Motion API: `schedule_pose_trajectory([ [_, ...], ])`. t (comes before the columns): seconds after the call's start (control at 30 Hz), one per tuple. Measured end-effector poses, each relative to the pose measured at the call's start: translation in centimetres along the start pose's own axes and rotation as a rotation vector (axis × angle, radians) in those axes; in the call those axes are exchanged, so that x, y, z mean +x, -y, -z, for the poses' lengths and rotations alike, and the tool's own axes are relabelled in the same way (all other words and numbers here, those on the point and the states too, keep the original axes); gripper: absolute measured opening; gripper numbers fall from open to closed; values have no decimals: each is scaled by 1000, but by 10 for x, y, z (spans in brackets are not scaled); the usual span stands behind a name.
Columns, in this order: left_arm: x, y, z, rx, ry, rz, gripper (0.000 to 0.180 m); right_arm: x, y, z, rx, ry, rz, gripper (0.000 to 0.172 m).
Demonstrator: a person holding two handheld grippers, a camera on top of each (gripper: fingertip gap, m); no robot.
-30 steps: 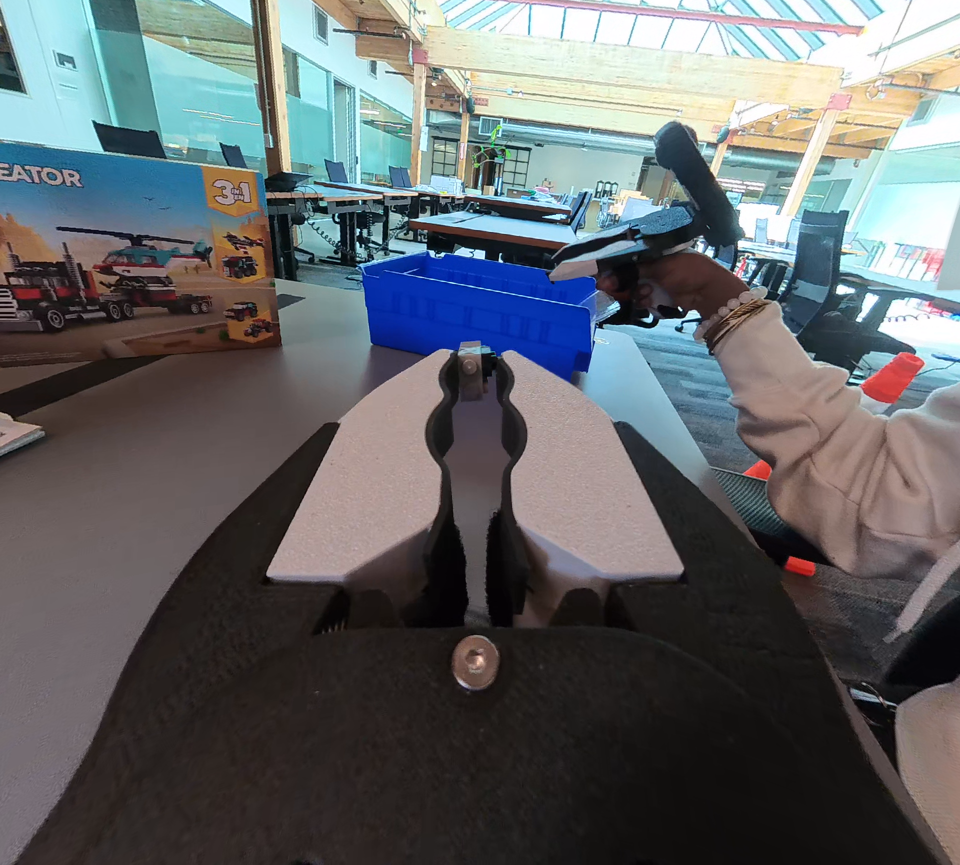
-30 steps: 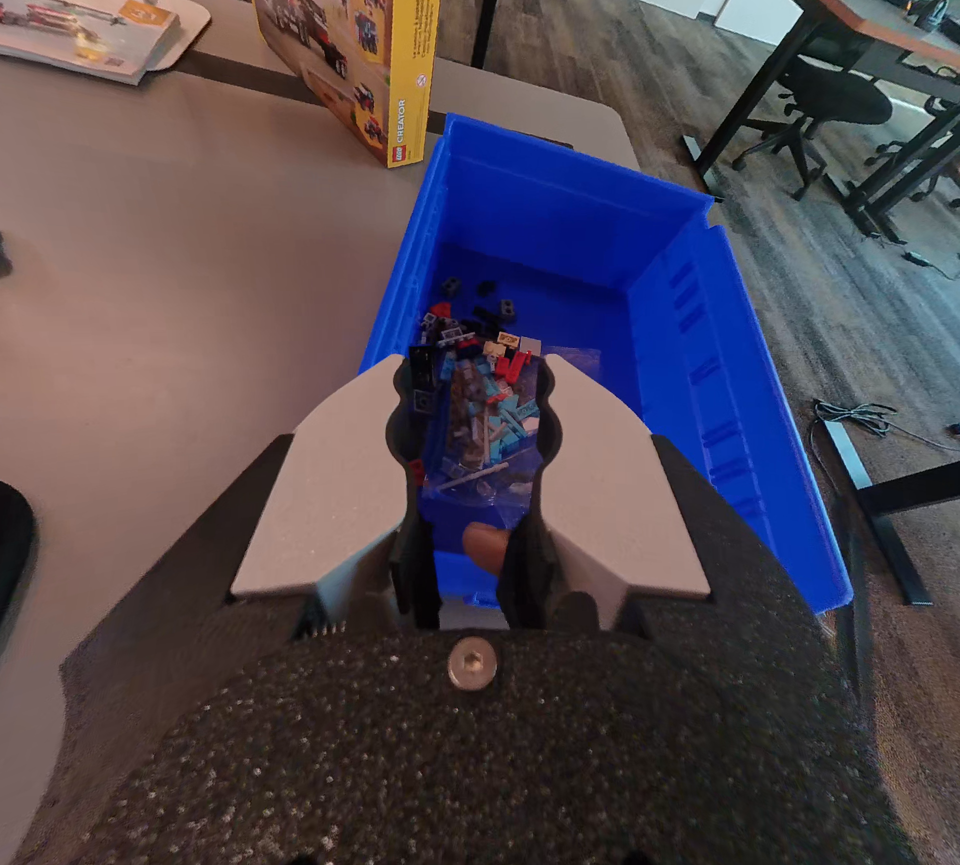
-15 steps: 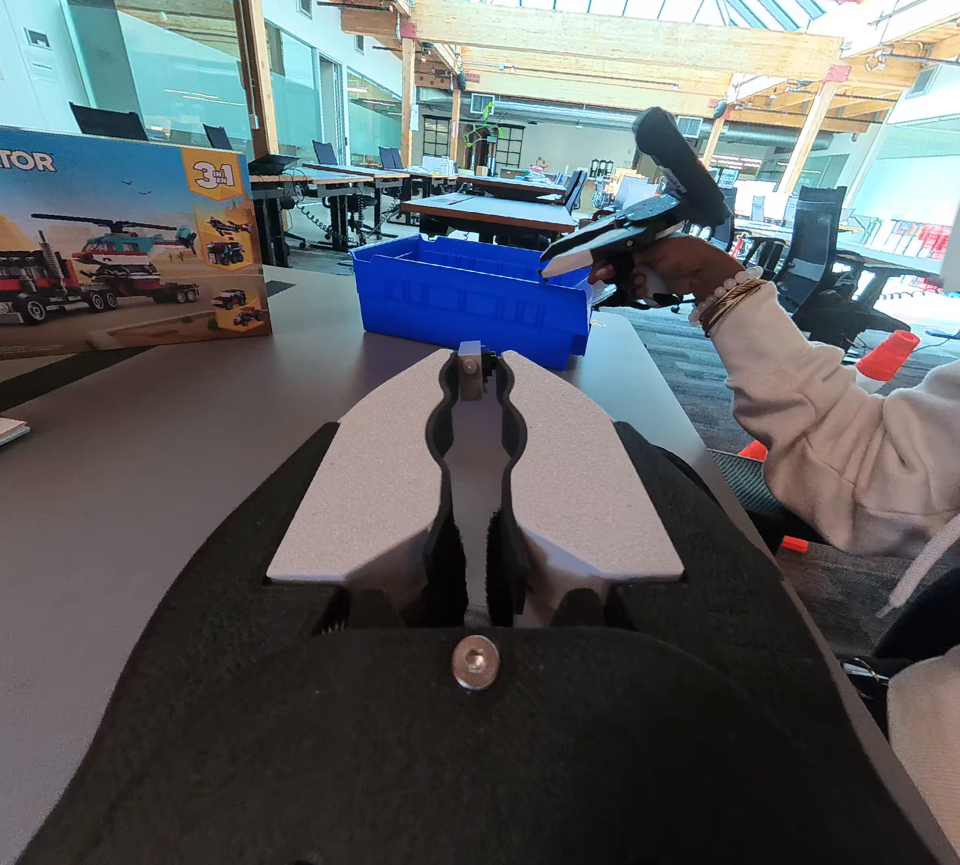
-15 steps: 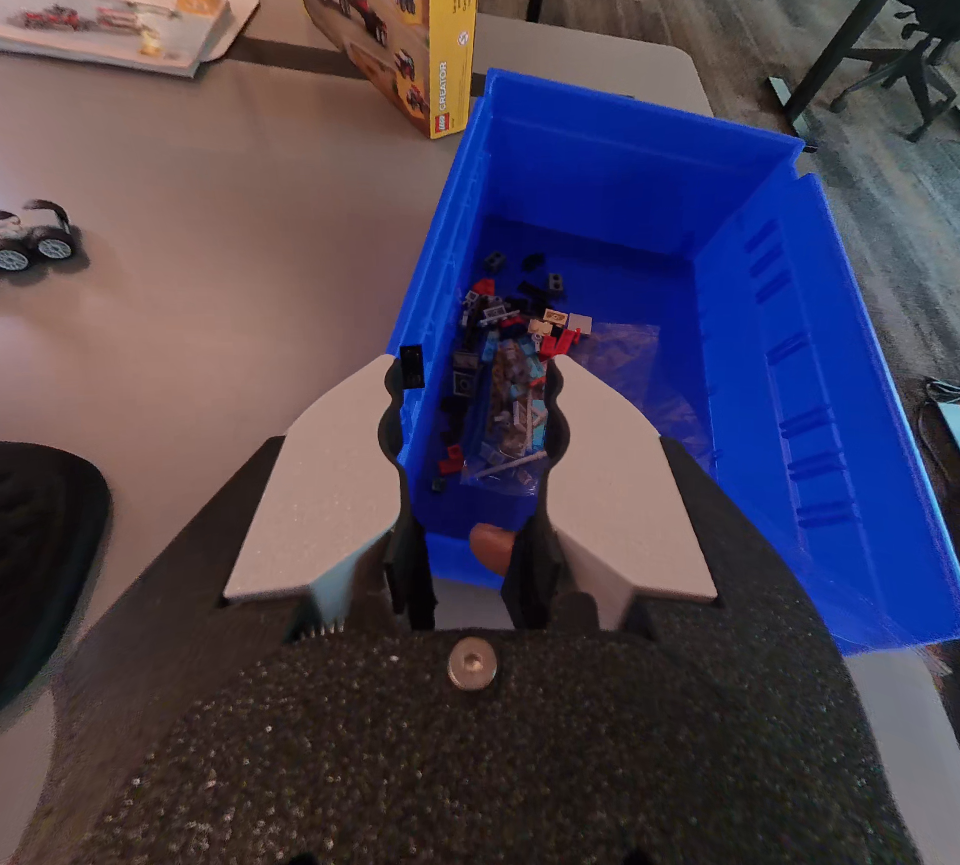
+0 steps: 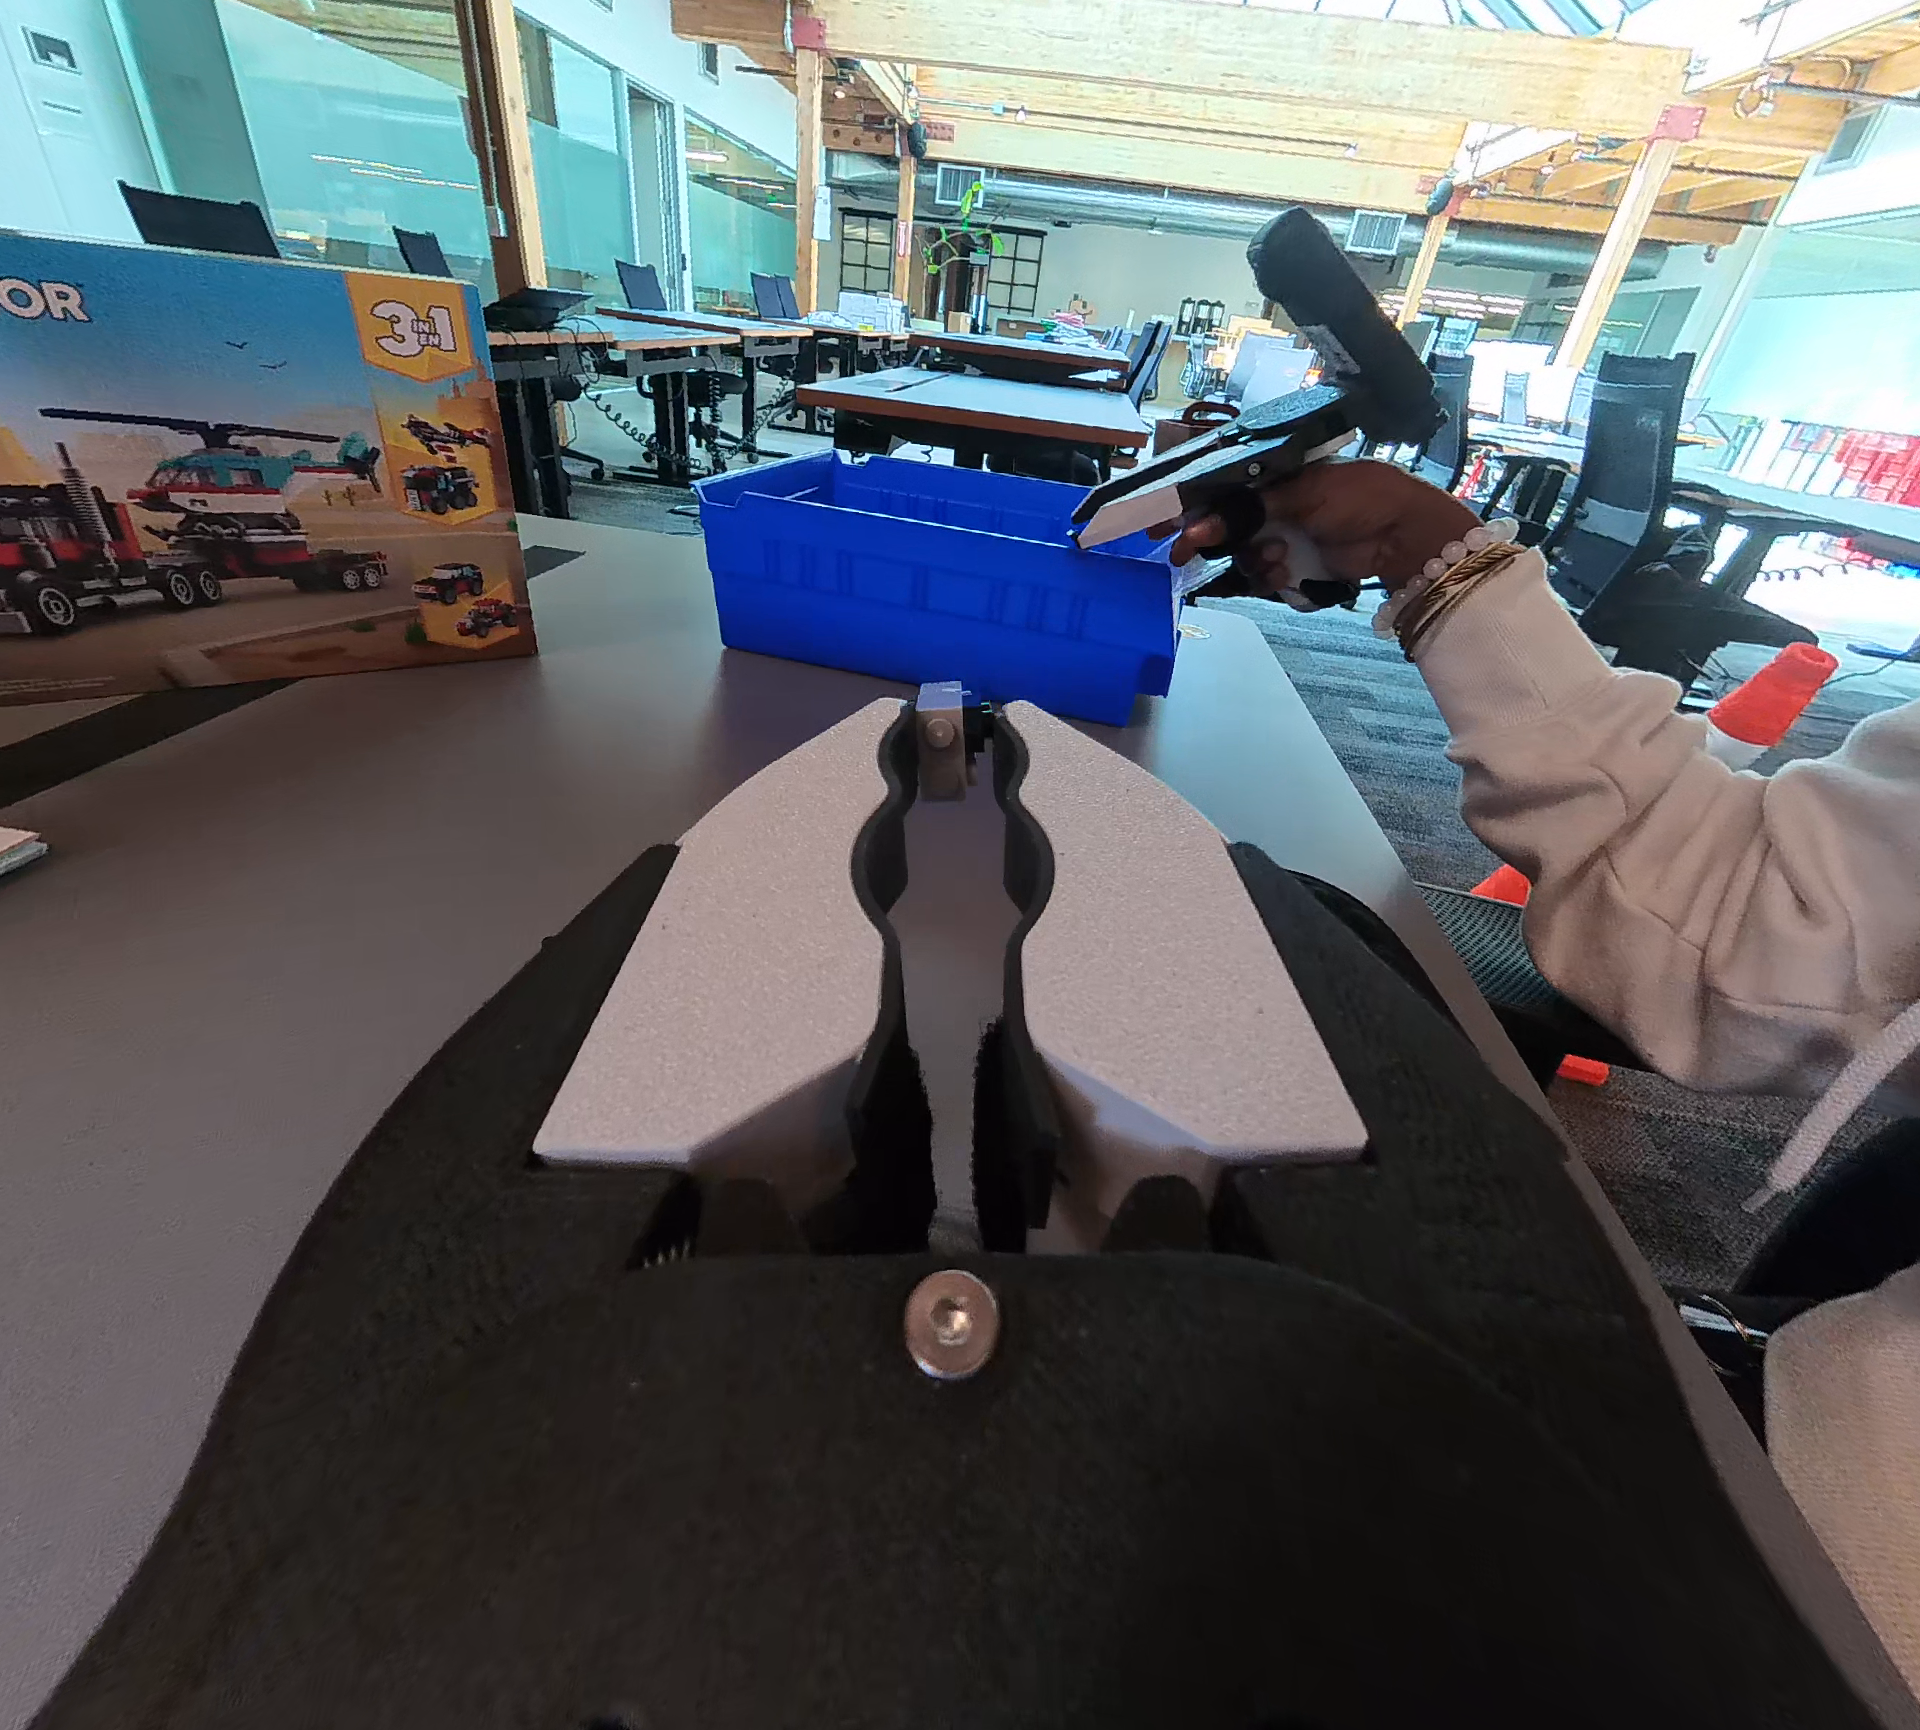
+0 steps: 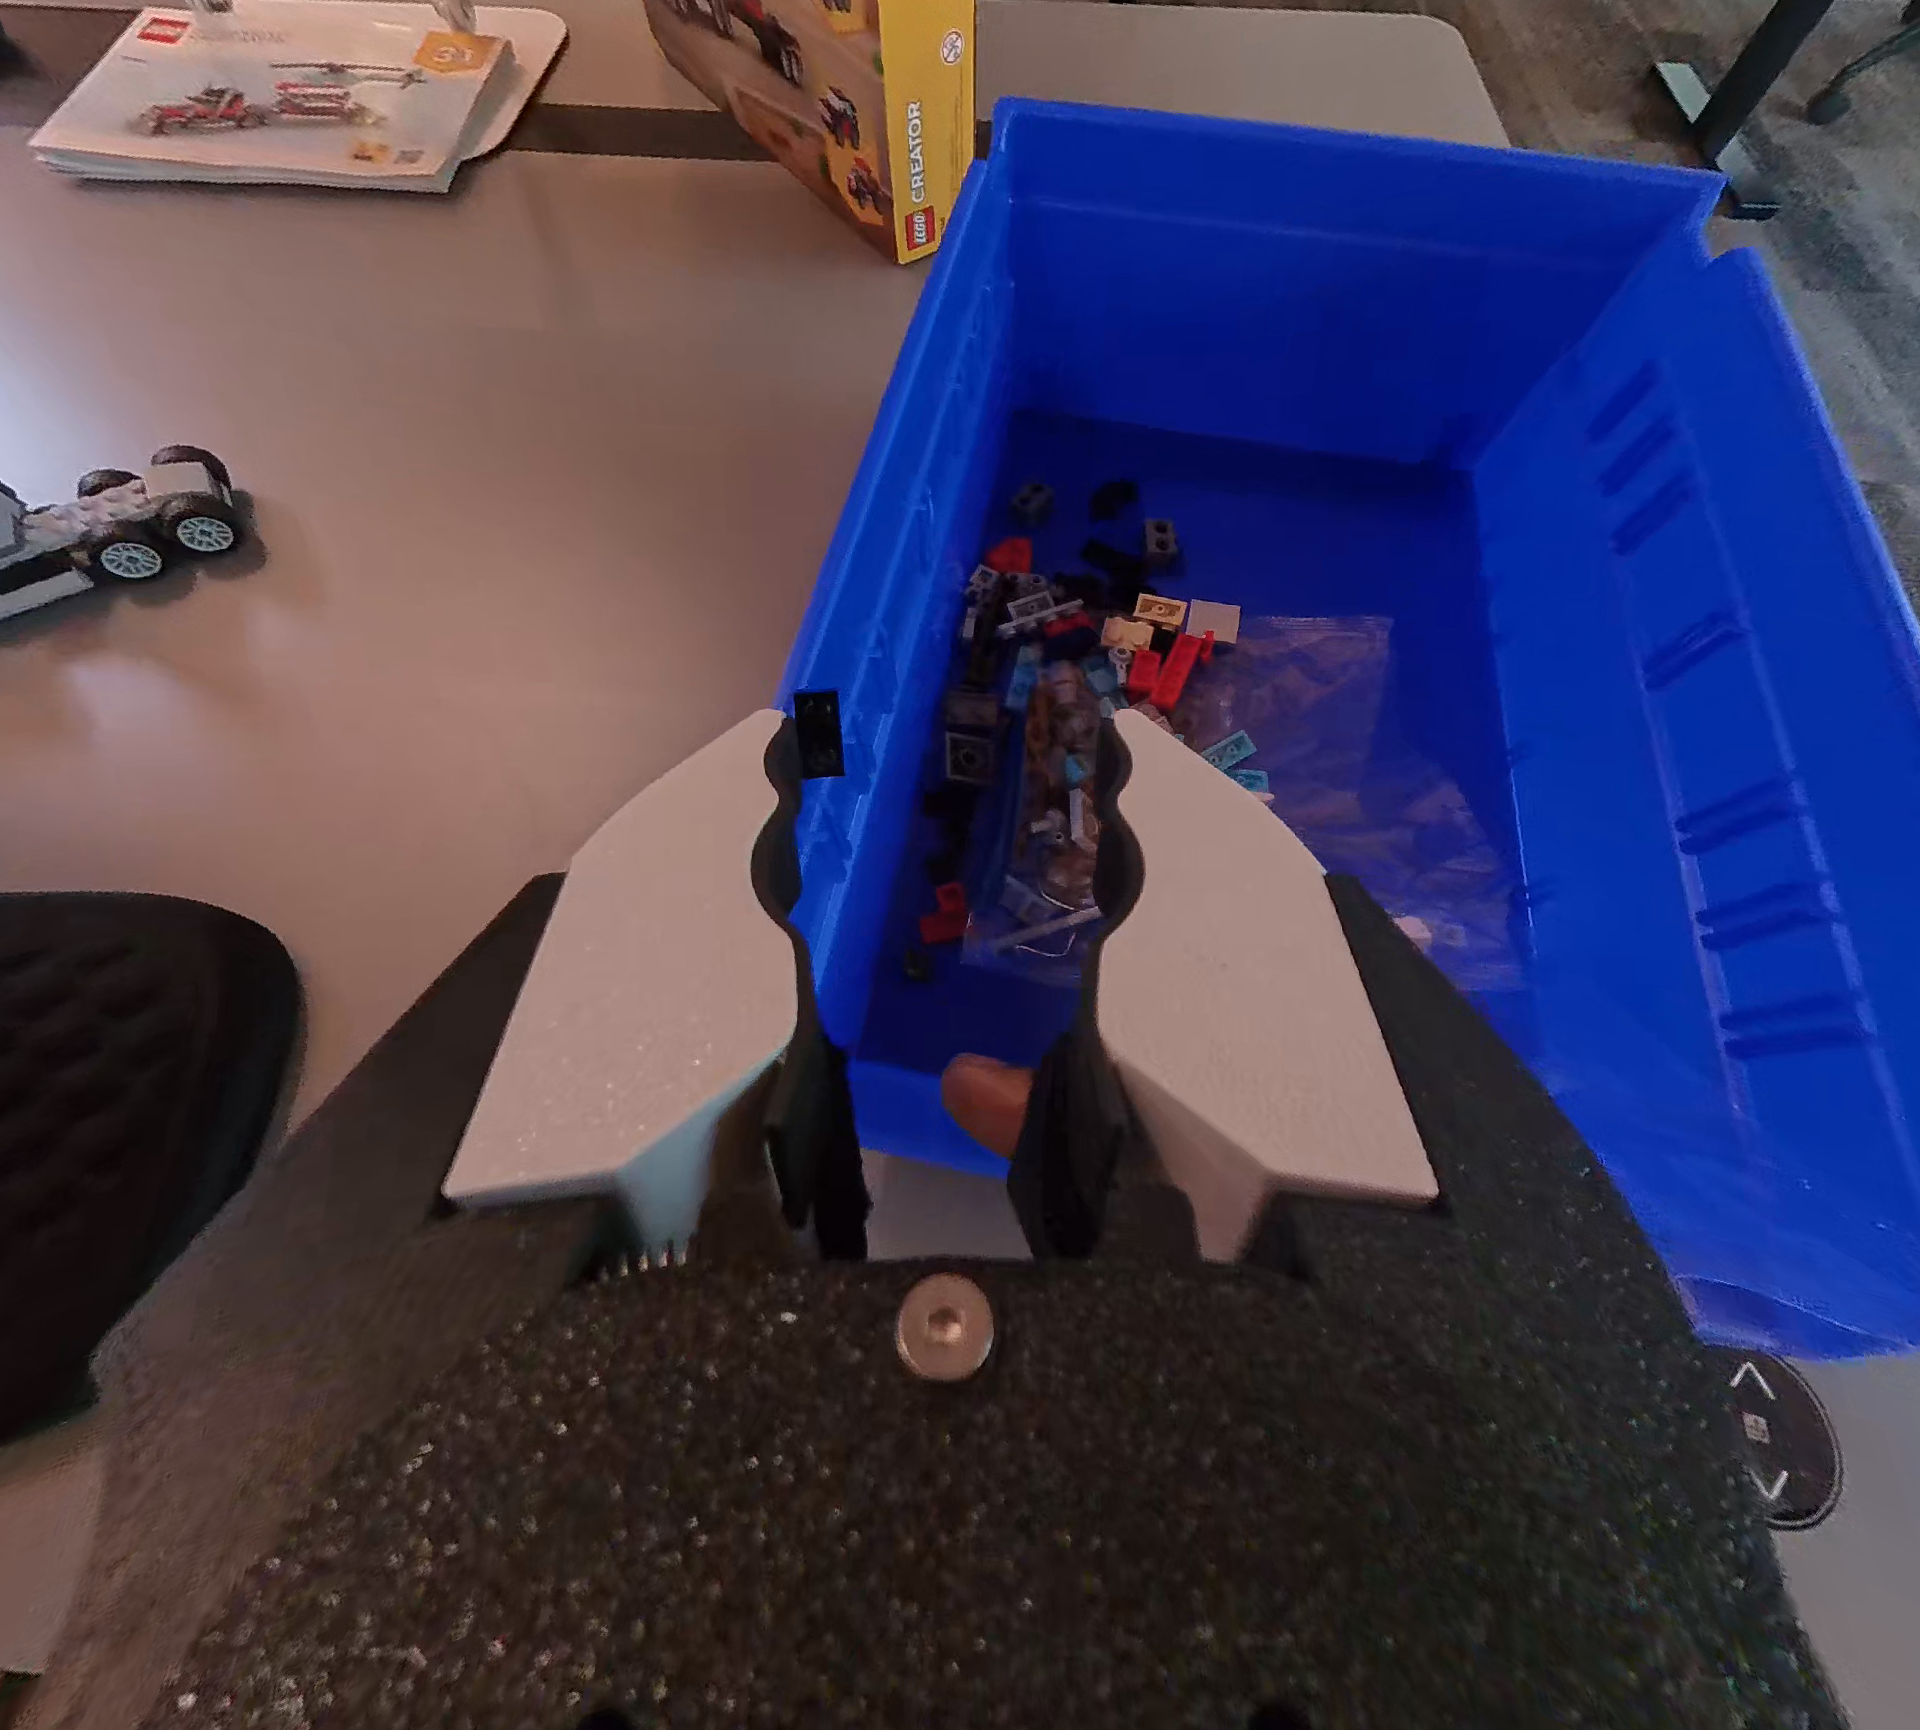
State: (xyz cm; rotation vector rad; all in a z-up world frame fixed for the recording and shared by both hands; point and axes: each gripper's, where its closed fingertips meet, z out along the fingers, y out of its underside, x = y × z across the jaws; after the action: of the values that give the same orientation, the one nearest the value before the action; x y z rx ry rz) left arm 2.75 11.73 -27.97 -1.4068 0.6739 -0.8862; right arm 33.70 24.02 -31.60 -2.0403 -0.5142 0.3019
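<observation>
1. The left gripper [image 5: 954, 735] has its grey fingers drawn close together, clamped on a small grey toy brick with a round stud [image 5: 943, 750]; a small black piece sits against that brick's right side, between it and the right pad.
2. This gripper is held low over the grey tabletop [image 5: 312, 901], its tips just short of the near wall of a blue plastic storage bin [image 5: 935, 579].
3. The right gripper [image 6: 951, 724], held in a person's hand [image 5: 1340, 517] with a white sleeve and beaded bracelets, has its fingers spread wide apart.
4. A small flat black plate [image 6: 818, 735] lies against the tip of the right gripper's left finger [image 6: 675, 901]; the right finger does not touch it, so the piece is not clamped.
5. The right gripper straddles the bin's left wall: the left finger is outside over the table, the right finger over the bin's inside.
6. Inside the bin lie a heap of small loose toy bricks in black, grey, red, teal and tan [image 6: 1081, 631] and a clear plastic bag [image 6: 1340, 766].
7. A colourful cardboard toy box [image 5: 229, 465] stands upright on the table just left of the bin; a printed instruction booklet [image 6: 281, 101] and a partly built grey toy vehicle with wheels [image 6: 125, 527] lie farther left.
</observation>
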Motion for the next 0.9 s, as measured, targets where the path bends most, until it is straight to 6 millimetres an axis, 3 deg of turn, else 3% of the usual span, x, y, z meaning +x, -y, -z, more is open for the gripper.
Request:
schedule_pose_trajectory([
  [0.43,1,-1,-1,-10,-1,-9,13,-3,2,-3,13,20,-10,56],
  [0.7,0,0,0,-1,-7,10,14,3,20,10,108,-68,87,48],
  [0.8,2,4,0,31,-33,68,13,-26,49,22,265,-37,276,44],
  [0.9,9,16,4,128,-159,275,13,-97,77,38,483,97,602,42],
])
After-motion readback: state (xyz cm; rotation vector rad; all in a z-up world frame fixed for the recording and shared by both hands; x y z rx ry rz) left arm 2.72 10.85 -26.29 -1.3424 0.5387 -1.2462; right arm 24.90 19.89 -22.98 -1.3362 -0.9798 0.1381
